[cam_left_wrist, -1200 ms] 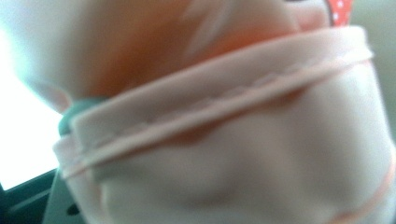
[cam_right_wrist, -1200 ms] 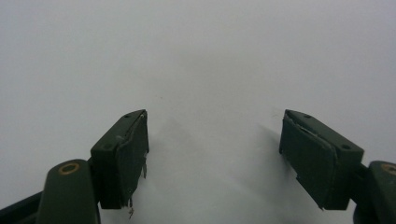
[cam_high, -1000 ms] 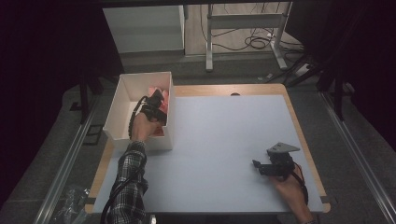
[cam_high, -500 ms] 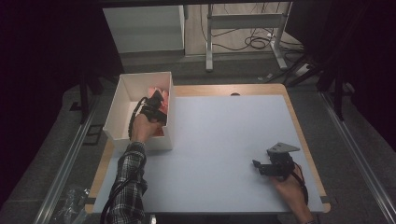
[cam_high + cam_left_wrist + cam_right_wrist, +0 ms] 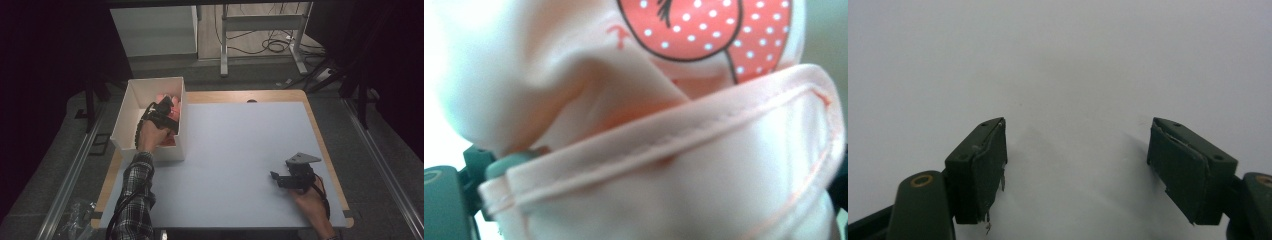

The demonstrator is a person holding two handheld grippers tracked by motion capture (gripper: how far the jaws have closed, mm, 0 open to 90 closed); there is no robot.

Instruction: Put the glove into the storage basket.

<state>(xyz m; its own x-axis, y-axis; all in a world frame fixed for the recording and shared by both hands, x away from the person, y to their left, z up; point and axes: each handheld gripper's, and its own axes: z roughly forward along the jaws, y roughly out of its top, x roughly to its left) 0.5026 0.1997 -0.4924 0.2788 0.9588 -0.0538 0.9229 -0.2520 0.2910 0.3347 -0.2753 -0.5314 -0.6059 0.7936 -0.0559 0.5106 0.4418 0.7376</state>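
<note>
— Where was your left gripper (image 5: pixel 162 111) at that point?

— Down inside the white box (image 5: pixel 129 111) at the table's far left corner, I had it buried in the pink cloth (image 5: pixel 167 100). From the left gripper view I saw peach fabric (image 5: pixel 664 165) with a stitched hem pressed right against the camera, and a red patch with white dots (image 5: pixel 704 30) above it.

— Were the jaws clamped on it?

— I couldn't tell. The cloth lay over them, and just a bit of grey-green gripper body showed at the lower left.

— And the right gripper (image 5: pixel 280 179)?

— I held it low over the white table surface (image 5: pixel 240 150) near the right front corner, well apart from the box. In the right gripper view its gripper (image 5: pixel 1075 165) had both jaws spread wide, with bare table between them and nothing held.
</note>
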